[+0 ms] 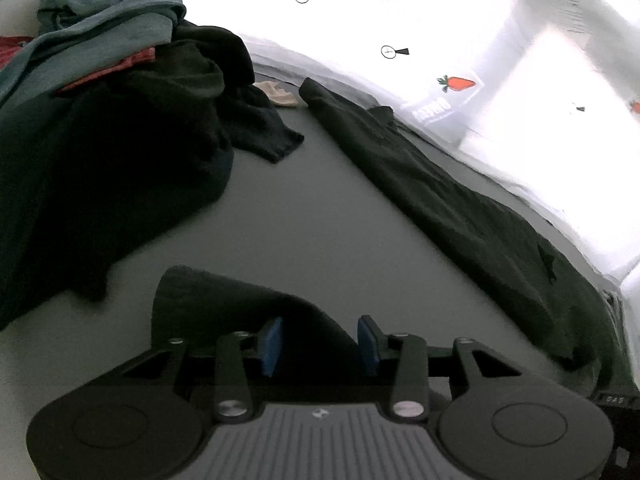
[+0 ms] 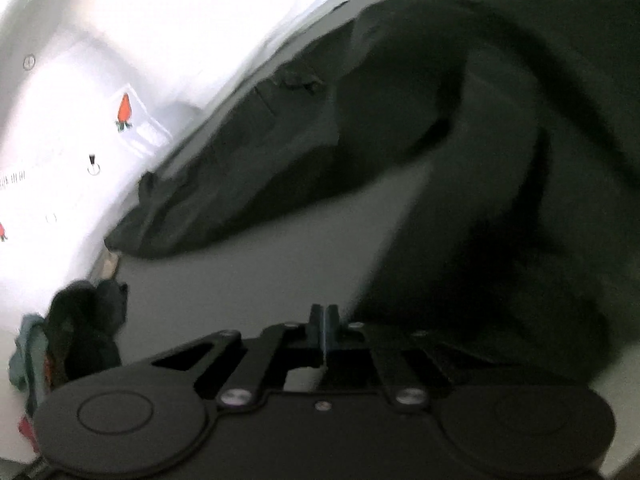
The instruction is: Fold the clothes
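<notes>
On the grey worktop (image 1: 320, 216) I've got a dark garment (image 1: 460, 200) stretched out long along the far right edge, running from the far end back toward me. Left tool (image 1: 320, 344) is hanging over the near end of the worktop with its jaws standing apart, blue pads (image 1: 271, 346) clearly separated. A fold of dark cloth (image 1: 224, 300) sits right under and between them, but I can't see the pads actually pressing on it, so I'd call that one open with fabric in the gap.

Far left there's the laundry pile (image 1: 112, 92): a teal-grey piece (image 1: 120, 16) on top, something red (image 1: 128, 64) peeking out under it, and a lot of black stuff spilling down toward me. A small beige item (image 1: 280, 94) lies on the worktop just past the pile.

Right wrist view is pretty smeared. Right tool (image 2: 325, 332) has its jaws pinched fully together, and I can't spot any cloth caught between them. The dark garment (image 2: 360, 152) fills most of that view, bunched and draped, with a big dark mass just to the right of the tool. A bit of the pile (image 2: 80, 328) shows at the near left corner there.

Beyond the worktop it's just blown-out white with some carrot pictures (image 1: 458, 83) on it.
</notes>
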`<state>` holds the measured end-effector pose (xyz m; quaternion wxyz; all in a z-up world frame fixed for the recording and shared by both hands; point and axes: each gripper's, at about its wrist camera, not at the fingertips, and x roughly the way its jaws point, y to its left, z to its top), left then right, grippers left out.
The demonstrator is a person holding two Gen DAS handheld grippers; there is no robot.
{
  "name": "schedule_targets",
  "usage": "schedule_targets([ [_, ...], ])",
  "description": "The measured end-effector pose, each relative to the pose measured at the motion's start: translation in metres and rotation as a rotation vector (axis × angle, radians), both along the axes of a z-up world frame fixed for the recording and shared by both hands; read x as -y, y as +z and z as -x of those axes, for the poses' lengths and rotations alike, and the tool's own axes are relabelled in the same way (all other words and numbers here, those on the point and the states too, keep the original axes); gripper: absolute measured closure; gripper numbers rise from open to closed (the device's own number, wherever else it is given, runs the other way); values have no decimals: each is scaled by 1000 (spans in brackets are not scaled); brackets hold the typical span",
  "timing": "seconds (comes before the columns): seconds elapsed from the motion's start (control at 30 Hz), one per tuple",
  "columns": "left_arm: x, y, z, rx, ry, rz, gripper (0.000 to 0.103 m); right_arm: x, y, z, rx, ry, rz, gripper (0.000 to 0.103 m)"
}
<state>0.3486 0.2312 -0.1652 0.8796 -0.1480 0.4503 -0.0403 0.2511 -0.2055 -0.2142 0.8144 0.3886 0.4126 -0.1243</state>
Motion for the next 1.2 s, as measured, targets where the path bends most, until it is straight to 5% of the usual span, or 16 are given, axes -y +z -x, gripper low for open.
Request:
schedule_targets([
  [0.33, 1, -26, -77, -91, 27, -51, 60, 15, 2, -64, -8, -29, 31, 99],
  [0.53, -13, -24, -74, -80, 15, -39, 60, 12, -1, -20, -7, -154, 2, 89],
  [0.67, -25, -8, -62, -21, 21, -65, 60, 7, 3, 13, -6, -183, -14, 64],
  [1.0, -59, 1, -10, -15, 96, -75, 54, -24, -10, 54, -58, -101, -172, 48],
  [1.13, -69, -5, 3, -37, 116, -58, 54, -25, -19, 45, -61, -84, -228, 49],
  [1.2, -73, -5, 7, -45, 134, -52, 54, -24, -25, 39, -96, -85, -270, 64],
])
